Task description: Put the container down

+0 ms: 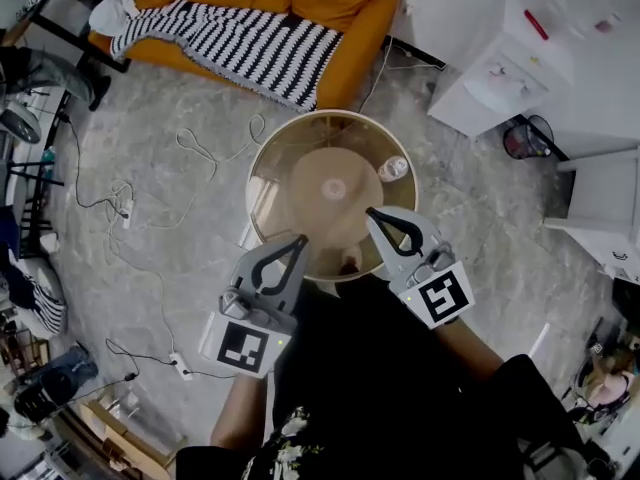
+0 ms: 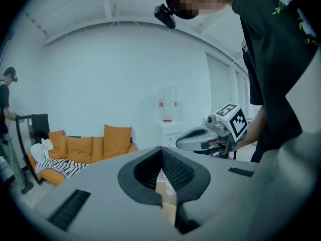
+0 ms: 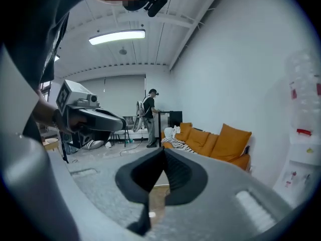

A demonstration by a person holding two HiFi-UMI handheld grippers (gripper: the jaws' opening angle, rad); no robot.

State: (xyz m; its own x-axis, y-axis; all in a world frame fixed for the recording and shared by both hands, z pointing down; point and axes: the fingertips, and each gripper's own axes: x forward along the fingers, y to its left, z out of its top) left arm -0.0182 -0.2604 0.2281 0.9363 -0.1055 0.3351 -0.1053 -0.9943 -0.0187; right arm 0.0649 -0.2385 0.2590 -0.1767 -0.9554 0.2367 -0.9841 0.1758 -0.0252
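Glass worktop (image 1: pixel 262 183) carries the small round container (image 1: pixel 393 168) near its right rim, well apart from both tools. The left tool (image 1: pixel 297 240) and right tool (image 1: pixel 372 214) are clenched on nothing. I'd guess the container is light and slick, best pinched across its sides.

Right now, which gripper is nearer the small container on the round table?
The right gripper: it lies close to the container, while the left gripper sits farther away.

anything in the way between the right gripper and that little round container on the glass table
Nothing visible does. The small round pale container sits on the round glass-topped table just beyond the shut right gripper, with only bare glass between them.
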